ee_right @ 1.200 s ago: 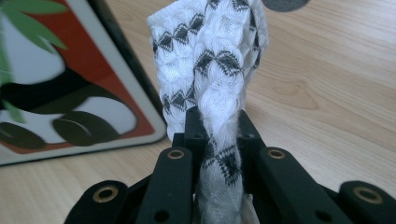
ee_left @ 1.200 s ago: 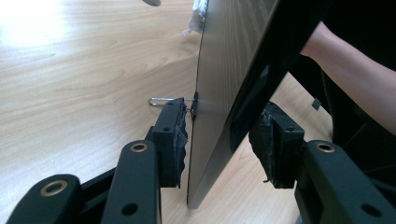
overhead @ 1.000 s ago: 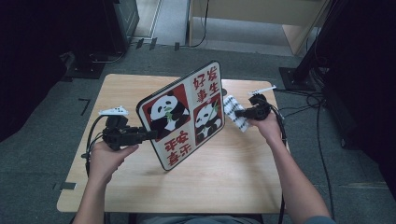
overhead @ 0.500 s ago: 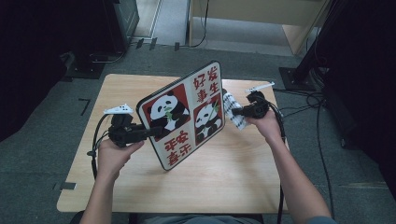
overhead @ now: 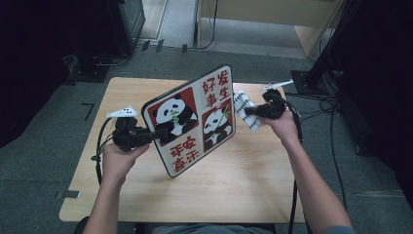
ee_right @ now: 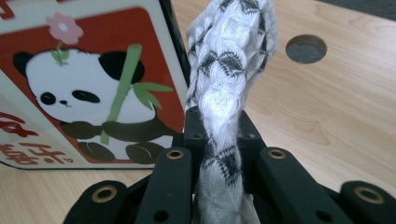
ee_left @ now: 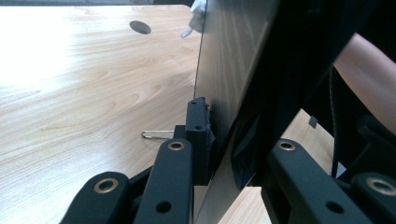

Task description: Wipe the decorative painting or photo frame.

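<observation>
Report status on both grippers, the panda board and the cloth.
Left gripper just closed, clamping panda board edge, board tilted on table. Right gripper shut on cloth. Nothing obstructing.

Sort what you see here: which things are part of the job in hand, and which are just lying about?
In use:
- panda board, clamped by left gripper
- patterned cloth, pinched in right gripper

Lying about:
- paper clip on the table
- cables on the floor
</observation>
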